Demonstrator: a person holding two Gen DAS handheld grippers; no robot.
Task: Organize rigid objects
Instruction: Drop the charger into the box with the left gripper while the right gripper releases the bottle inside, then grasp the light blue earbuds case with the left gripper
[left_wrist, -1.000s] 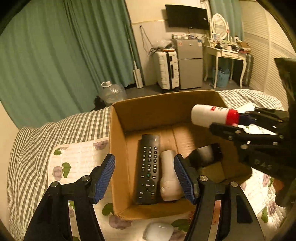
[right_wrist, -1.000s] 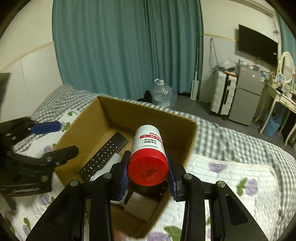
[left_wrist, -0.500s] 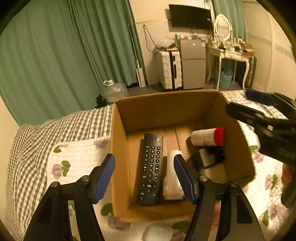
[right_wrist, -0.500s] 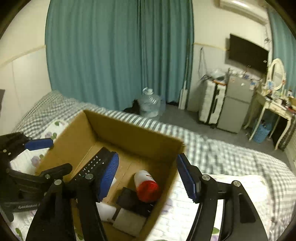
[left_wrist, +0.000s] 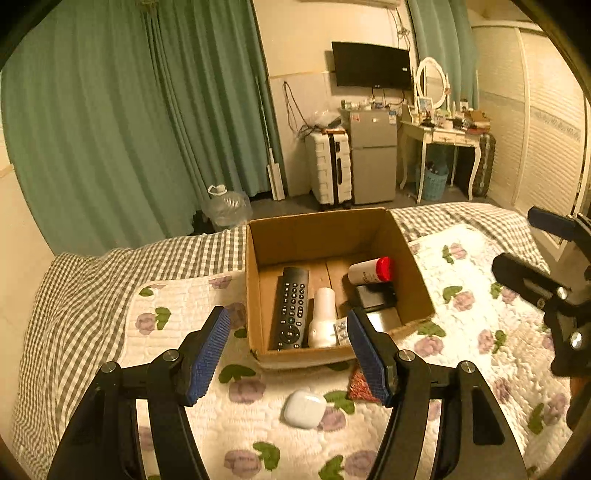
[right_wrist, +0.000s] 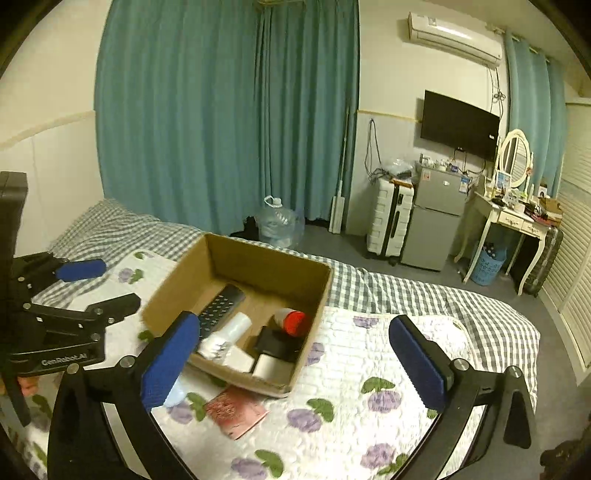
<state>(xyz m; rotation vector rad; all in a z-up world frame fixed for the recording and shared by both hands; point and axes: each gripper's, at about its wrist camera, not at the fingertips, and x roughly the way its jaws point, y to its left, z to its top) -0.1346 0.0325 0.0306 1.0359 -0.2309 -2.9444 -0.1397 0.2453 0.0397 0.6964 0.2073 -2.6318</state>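
Note:
An open cardboard box (left_wrist: 255, 295) (right_wrist: 173, 291) sits on the floral quilt. In it lie a black remote (left_wrist: 291, 308) (right_wrist: 221, 310), a white bottle (left_wrist: 322, 317) (right_wrist: 231, 334), a white bottle with a red cap (left_wrist: 369, 270) (right_wrist: 293, 321) and a black case (left_wrist: 375, 297) (right_wrist: 277, 343). A white earbud case (left_wrist: 303, 409) and a red booklet (right_wrist: 236, 410) (left_wrist: 360, 380) lie on the quilt in front of the box. My left gripper (left_wrist: 288, 358) is open and empty, near the box front. My right gripper (right_wrist: 295, 365) is open and empty, pulled back to the box's right.
The bed has a checked cover (left_wrist: 92, 280) around the quilt. Beyond its far edge stand a water jug (left_wrist: 227, 208), a white suitcase (left_wrist: 330, 168), a small fridge (left_wrist: 373, 157) and a dressing table (left_wrist: 439, 136). Green curtains hang behind.
My right gripper opened, let the red-capped bottle drop into the box, and drew back to the right. My left gripper also drew back from the box.

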